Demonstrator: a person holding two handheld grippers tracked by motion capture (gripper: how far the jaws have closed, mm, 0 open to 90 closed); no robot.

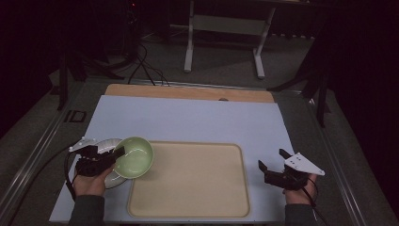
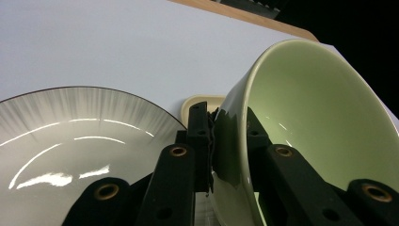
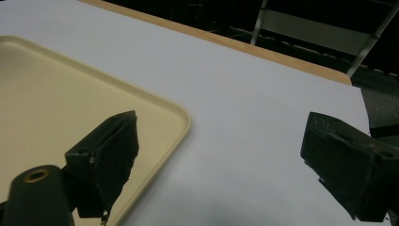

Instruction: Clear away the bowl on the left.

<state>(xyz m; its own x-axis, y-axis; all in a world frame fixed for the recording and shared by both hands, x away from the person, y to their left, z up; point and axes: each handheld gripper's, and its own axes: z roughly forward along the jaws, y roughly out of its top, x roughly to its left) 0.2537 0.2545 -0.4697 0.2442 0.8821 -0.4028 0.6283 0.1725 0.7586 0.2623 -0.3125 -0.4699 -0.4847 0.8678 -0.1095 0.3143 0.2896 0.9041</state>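
Green bowl [image 1: 134,157] wall clamped between left tongs [image 1: 114,153].

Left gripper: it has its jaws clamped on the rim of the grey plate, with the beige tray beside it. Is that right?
Not quite. The left gripper has its jaws clamped on the rim of the green bowl, not the grey plate, as the left gripper view shows. The beige tray is beside it.

Left gripper [image 1: 114,154] jaws clamped together, right gripper [image 1: 272,159] jaws spread wide
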